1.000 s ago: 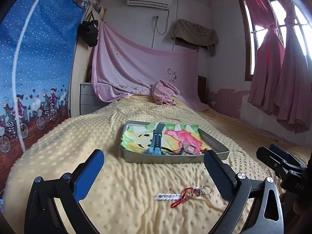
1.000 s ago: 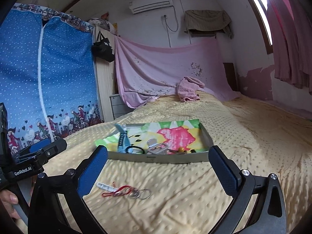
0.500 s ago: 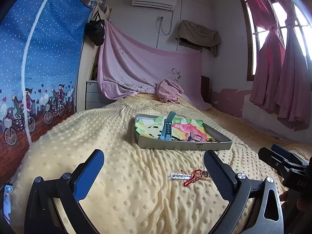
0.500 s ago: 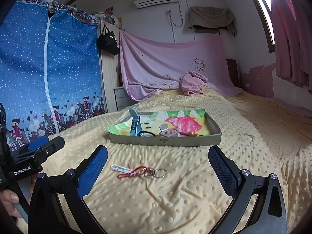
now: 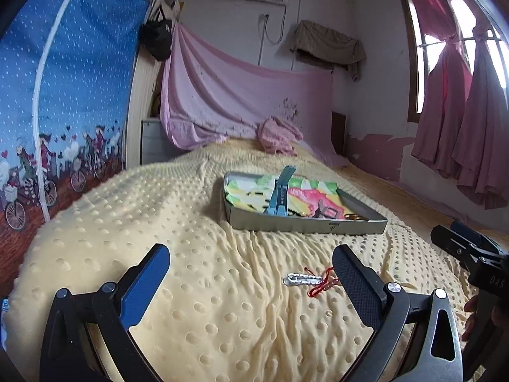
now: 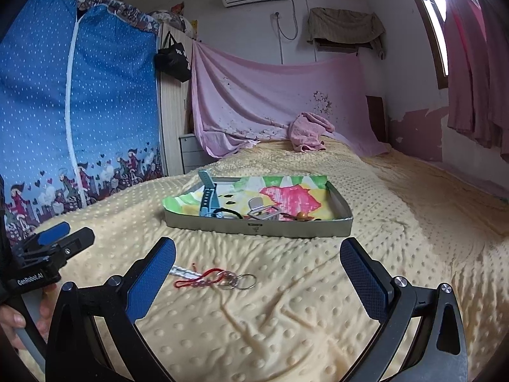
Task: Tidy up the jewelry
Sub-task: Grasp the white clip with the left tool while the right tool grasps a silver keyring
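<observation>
A metal tray [image 5: 305, 224] [image 6: 257, 227] lined with bright patterned paper sits mid-bed, holding a blue watch strap [image 5: 280, 195] [image 6: 208, 195], a black ring, a metal clip [image 6: 262, 210] and small pieces. A red-cord keychain with silver chain and rings [image 6: 216, 280] [image 5: 313, 281] lies on the yellow blanket in front of the tray. My left gripper [image 5: 251, 281] is open and empty, with the keychain near its right finger. My right gripper [image 6: 257, 277] is open and empty, with the keychain just ahead between the fingers, towards the left one.
The bumpy yellow blanket [image 5: 206, 302] covers the whole bed. A pink towel [image 6: 310, 132] lies at the far end by a hanging pink sheet. A blue wardrobe cover [image 6: 79, 111] stands left; pink curtains [image 5: 461, 127] hang right.
Both grippers have pulled back and lowered toward the blanket. The tray now sits farther off and the keychain lies closer to the fingers. Both stay open.
</observation>
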